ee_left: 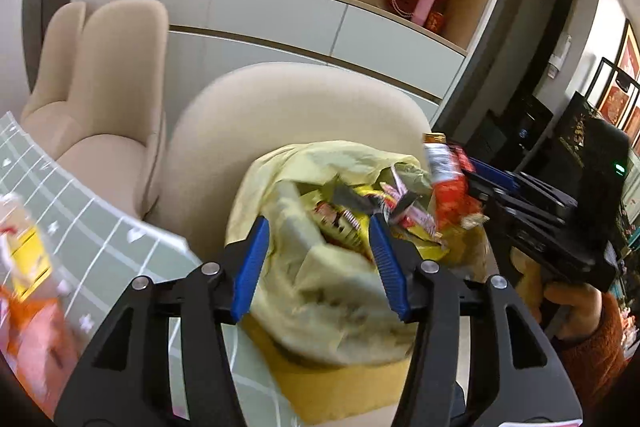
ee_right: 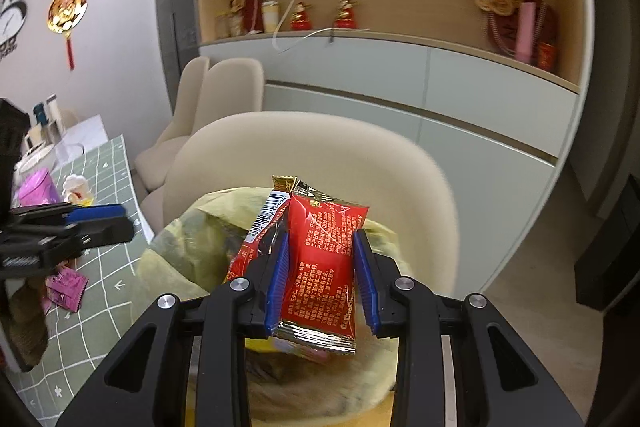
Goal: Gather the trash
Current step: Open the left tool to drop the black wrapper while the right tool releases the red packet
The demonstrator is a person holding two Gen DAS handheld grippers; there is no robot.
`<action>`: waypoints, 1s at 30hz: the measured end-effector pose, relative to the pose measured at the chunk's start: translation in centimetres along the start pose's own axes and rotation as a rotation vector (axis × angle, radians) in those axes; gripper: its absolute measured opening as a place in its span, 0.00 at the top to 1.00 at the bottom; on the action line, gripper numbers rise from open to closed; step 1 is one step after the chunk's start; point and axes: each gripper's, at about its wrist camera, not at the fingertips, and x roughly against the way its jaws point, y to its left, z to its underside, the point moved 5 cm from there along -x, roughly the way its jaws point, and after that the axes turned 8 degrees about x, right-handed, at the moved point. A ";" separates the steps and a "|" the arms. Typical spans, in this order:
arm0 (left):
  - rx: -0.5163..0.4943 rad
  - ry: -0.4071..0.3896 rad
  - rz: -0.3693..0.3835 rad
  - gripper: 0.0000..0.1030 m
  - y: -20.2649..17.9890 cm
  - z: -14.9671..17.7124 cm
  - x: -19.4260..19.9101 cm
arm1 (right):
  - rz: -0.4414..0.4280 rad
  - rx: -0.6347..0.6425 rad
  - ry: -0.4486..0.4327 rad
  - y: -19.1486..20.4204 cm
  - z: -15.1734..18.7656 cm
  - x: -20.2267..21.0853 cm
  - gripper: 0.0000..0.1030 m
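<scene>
A yellow trash bag (ee_left: 340, 291) sits open on a beige chair seat, holding several snack wrappers (ee_left: 352, 219). My left gripper (ee_left: 320, 255) is open, its blue fingers straddling the bag's near rim; nothing is in it. My right gripper (ee_right: 322, 271) is shut on a red snack wrapper (ee_right: 320, 251) and holds it upright over the bag's mouth (ee_right: 192, 227). The same wrapper (ee_left: 448, 179) and the right gripper (ee_left: 532, 211) show at the right of the left wrist view, at the bag's far rim. The left gripper (ee_right: 80, 227) shows at the left of the right wrist view.
A table with a green grid cloth (ee_right: 100, 291) stands to the left, with purple wrappers (ee_right: 66, 287), a small white figure (ee_right: 76, 187) and boxes. Beige chairs (ee_left: 288, 115) stand behind the bag. A cabinet with shelf ornaments (ee_right: 400, 67) lines the back wall.
</scene>
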 end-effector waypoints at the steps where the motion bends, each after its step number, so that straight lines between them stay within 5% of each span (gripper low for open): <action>1: 0.009 -0.009 -0.003 0.50 0.3 0.2 0.8 | -0.004 0.009 0.011 0.5 -0.1 -0.5 0.70; 12: 0.012 -0.102 -0.004 0.42 2.7 0.0 4.7 | -0.047 0.096 0.247 3.7 1.9 -4.9 0.70; 17: 0.094 -0.108 -0.008 0.42 4.8 -0.8 5.5 | -0.091 -0.010 0.300 2.6 3.3 -6.2 0.69; 23: 0.100 -0.108 -0.005 0.42 4.9 -1.1 5.8 | -0.049 -0.032 0.301 1.9 3.6 -6.5 0.68; 30: 0.097 -0.086 -0.002 0.42 4.9 -0.5 5.3 | -0.026 -0.043 0.165 2.5 1.9 -2.9 0.44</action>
